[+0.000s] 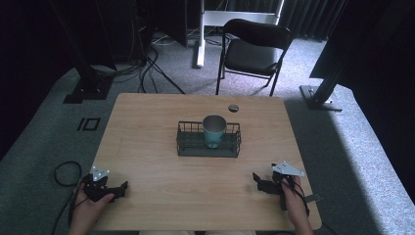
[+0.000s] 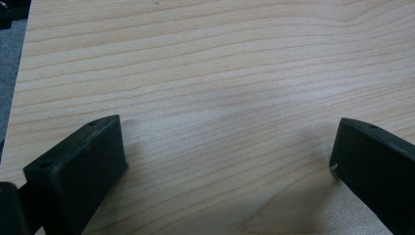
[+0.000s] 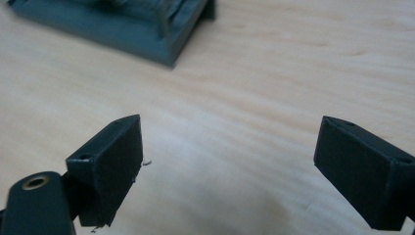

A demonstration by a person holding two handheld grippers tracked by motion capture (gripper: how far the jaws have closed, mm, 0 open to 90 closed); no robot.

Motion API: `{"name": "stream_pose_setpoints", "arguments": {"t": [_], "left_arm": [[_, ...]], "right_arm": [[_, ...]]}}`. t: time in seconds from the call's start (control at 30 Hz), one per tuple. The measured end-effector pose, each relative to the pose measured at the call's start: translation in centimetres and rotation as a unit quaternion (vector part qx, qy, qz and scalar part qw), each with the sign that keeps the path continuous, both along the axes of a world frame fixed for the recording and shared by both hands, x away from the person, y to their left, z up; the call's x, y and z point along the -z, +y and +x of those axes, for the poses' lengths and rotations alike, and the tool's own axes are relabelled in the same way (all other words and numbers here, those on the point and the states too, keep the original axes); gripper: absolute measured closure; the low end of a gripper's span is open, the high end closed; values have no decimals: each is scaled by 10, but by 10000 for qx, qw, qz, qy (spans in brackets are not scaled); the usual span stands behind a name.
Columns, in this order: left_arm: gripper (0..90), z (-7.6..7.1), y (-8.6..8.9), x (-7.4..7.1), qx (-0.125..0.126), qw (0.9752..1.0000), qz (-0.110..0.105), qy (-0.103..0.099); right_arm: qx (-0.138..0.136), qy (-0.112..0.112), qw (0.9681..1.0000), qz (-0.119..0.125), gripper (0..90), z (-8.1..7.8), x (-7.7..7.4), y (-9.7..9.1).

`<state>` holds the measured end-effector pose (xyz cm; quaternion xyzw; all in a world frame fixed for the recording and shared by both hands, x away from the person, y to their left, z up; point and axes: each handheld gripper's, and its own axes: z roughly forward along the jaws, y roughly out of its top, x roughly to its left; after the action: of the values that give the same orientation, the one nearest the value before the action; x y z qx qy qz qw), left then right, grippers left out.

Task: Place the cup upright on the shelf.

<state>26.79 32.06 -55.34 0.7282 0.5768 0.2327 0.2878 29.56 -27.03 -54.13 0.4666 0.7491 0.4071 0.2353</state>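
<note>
Cup [image 1: 214, 129] in basket [image 1: 209, 146] mid-table [image 1: 147, 147] — chair [image 1: 252, 49] behind, tools at near corners

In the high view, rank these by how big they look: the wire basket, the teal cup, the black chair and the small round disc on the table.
1. black chair, though it stands farther from the camera, so its true lead is likely greater
2. wire basket
3. teal cup, standing upright in the basket
4. small round disc
</note>
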Motion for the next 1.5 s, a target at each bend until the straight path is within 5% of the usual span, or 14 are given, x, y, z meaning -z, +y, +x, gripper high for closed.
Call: {"name": "stream_pose_setpoints", "arguments": {"t": [0.47, 1.07, 1.23, 1.5], "left_arm": [[4, 0, 0, 0, 2, 10000, 1, 0], [4, 0, 0, 0, 0, 10000, 0, -1], [4, 0, 0, 0, 0, 10000, 0, 0], [4, 0, 0, 0, 0, 10000, 1, 0]], "right_arm": [[-695, 278, 9972, 44, 107, -7, 6, -15], [-283, 496, 9982, -191, 107, -11, 12, -34], [-339, 672, 9959, -498, 107, -12, 14, -36], [-331, 693, 9958, -502, 106, -12, 14, -36]]}}
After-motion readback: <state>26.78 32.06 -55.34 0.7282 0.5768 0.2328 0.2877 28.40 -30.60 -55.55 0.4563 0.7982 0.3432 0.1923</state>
